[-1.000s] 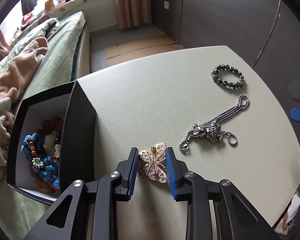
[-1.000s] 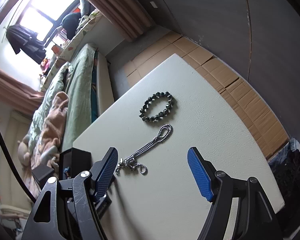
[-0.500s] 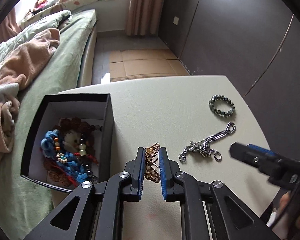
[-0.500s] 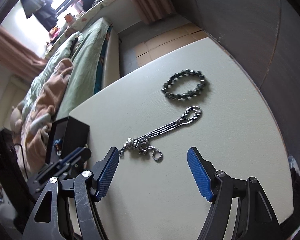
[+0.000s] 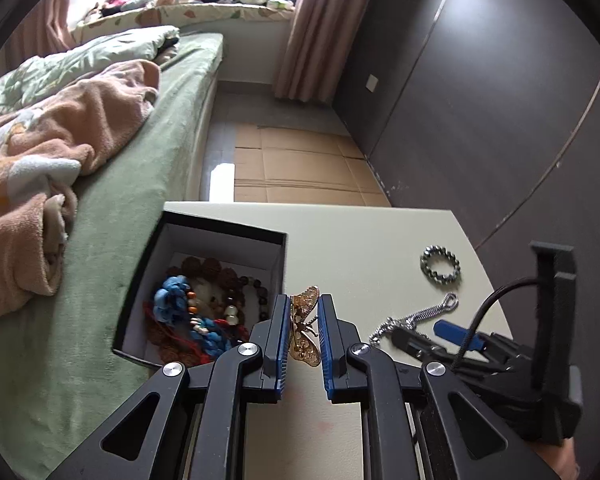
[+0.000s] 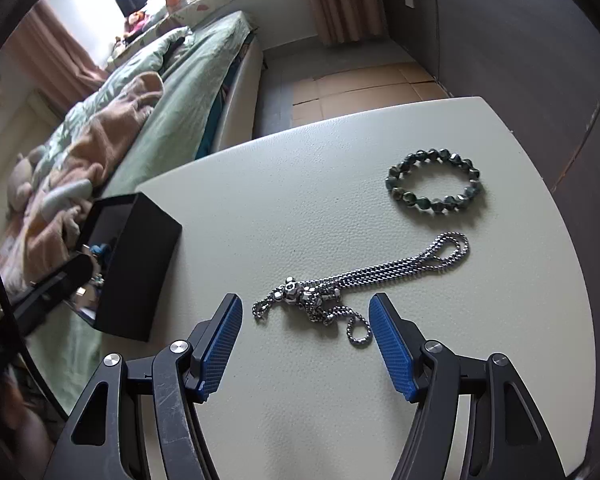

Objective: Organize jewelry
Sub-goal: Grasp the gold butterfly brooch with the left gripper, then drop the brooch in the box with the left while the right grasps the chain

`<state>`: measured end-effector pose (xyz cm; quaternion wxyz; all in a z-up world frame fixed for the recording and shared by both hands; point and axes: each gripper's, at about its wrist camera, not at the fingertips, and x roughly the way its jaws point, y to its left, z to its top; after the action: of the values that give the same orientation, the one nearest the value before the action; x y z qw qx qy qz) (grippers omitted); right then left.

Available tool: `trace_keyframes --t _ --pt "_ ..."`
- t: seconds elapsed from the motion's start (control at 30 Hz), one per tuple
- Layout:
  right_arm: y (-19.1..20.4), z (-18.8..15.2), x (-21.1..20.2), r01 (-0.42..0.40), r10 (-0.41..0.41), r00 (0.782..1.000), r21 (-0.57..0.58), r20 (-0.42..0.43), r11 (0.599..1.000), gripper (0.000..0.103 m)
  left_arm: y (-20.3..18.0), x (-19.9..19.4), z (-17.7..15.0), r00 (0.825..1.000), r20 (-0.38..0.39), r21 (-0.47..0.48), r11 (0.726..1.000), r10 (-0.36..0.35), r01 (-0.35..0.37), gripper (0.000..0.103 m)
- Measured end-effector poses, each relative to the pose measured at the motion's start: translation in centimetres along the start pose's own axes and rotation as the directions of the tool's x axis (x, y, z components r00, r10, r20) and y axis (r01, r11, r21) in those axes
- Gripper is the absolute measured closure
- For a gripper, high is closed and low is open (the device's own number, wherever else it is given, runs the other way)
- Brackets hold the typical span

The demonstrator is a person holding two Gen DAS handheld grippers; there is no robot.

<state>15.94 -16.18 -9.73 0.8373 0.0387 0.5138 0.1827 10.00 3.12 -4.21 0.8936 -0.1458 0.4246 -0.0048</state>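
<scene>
My left gripper (image 5: 303, 312) is shut on a gold butterfly brooch (image 5: 305, 328) and holds it above the table, just right of the black jewelry box (image 5: 220, 232). The box holds several bead bracelets and blue cord pieces (image 5: 188, 312). My right gripper (image 6: 306, 312) is open, low over the table, its fingers on either side of the near end of a silver chain necklace (image 6: 360, 280). A dark bead bracelet (image 6: 434, 185) lies beyond the chain. Both also show in the left wrist view: the chain (image 5: 420, 316) and the bracelet (image 5: 440, 266).
The cream table (image 6: 300, 184) ends at a rounded edge on the right, near a dark wardrobe wall (image 5: 480, 100). A bed with green sheet and pink blanket (image 5: 60, 140) lies left of the box. The box (image 6: 140, 264) stands at the table's left edge.
My left gripper closed on the brooch, lifted it off the table and moved toward the box. My right gripper moved forward and down, its open fingers now flanking the chain's near end.
</scene>
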Motion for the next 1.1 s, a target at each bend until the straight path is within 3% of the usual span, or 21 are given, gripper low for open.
trace_keyframes --t 0.17,0.3,0.37,0.43,0.67,0.73,0.8,0.87,1.0,1.1 --pt "1.1 -0.2 1.9 0.057 -0.059 0.998 -0.05 -0.034 0.997 0.036 2.6 -0.1 0.6 0.999 0.012 -0.076 0.996 0.037 -0.036 0.089" --pt "2.0 -0.4 2.5 0.124 -0.126 0.992 -0.122 -0.011 0.985 0.037 4.2 0.2 0.8 0.997 0.002 -0.118 0.99 0.077 -0.076 0.089" --pt "2.5 -0.6 2.7 0.178 -0.18 0.984 -0.16 0.004 0.971 0.047 4.9 0.4 0.9 0.996 -0.004 -0.141 0.986 0.091 -0.09 0.089" --pt "2.7 -0.6 2.6 0.165 -0.168 0.986 -0.165 -0.001 0.972 0.063 5.3 0.7 1.0 0.995 -0.018 -0.158 0.982 0.103 -0.105 0.088" --pt "2.1 -0.5 1.7 0.118 -0.12 0.993 -0.118 -0.012 0.986 0.065 6.3 1.5 1.0 0.997 -0.075 -0.229 0.972 0.035 -0.052 0.086" --pt "1.8 -0.3 0.9 0.094 -0.093 0.996 -0.091 0.009 0.991 0.065 6.6 1.3 0.8 0.997 -0.071 -0.257 0.966 0.015 -0.033 0.08" --pt "1.5 -0.1 -0.3 0.064 -0.062 0.997 -0.057 0.04 0.996 0.065 6.8 1.1 0.7 0.998 -0.062 -0.278 0.96 -0.003 -0.015 0.058" --pt "1.3 0.0 -1.7 0.018 -0.017 0.997 -0.02 0.078 1.0 0.065 6.8 0.6 0.5 0.999 -0.036 -0.295 0.955 -0.007 -0.004 0.045" --pt "1.6 -0.1 -3.9 -0.045 0.044 0.99 0.009 0.136 0.999 0.065 7.2 -0.2 0.4 1.0 -0.016 -0.303 0.953 0.022 -0.025 0.043" --pt "2.0 0.0 -5.6 -0.074 0.072 0.981 0.007 0.178 0.997 0.065 7.9 -0.6 0.4 1.0 -0.012 -0.336 0.942 0.002 -0.006 0.043"
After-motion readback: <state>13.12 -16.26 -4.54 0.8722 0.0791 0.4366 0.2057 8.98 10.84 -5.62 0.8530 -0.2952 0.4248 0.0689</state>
